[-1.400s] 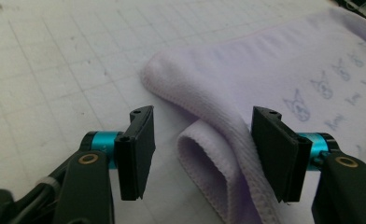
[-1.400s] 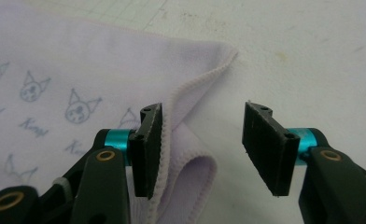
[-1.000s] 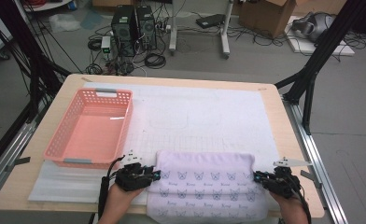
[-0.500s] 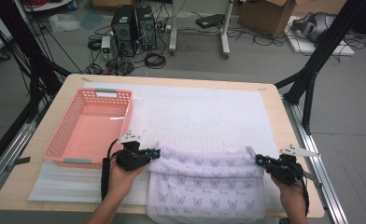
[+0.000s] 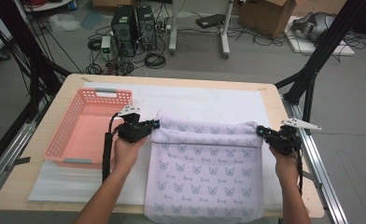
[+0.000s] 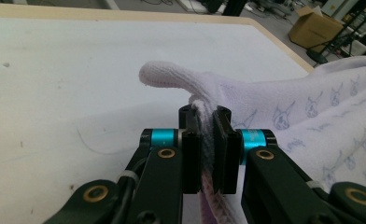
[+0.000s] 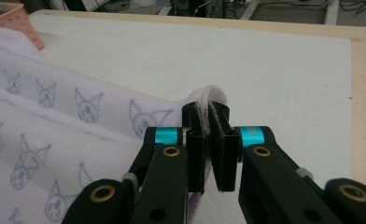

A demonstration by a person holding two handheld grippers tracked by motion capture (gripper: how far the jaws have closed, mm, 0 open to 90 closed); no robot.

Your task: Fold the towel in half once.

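A: From my remote seat: the towel (image 5: 204, 172) sits on the mat (image 5: 209, 100), spread from table centre toward 6 o'clock, its near end hanging past the table (image 5: 291, 163) edge.

B: And the basket (image 5: 90, 128)?

A: At 9 o'clock of the towel, just beside it, also on the mat. The left gripper (image 5: 154, 125) is between the two, at the towel's 10 o'clock corner; the right gripper (image 5: 261, 132) is at its 2 o'clock corner.

B: Behind the table?

A: On the floor at 12 o'clock, computer towers (image 5: 133, 23) to the left, a cardboard box (image 5: 265, 16) over at 1 o'clock.
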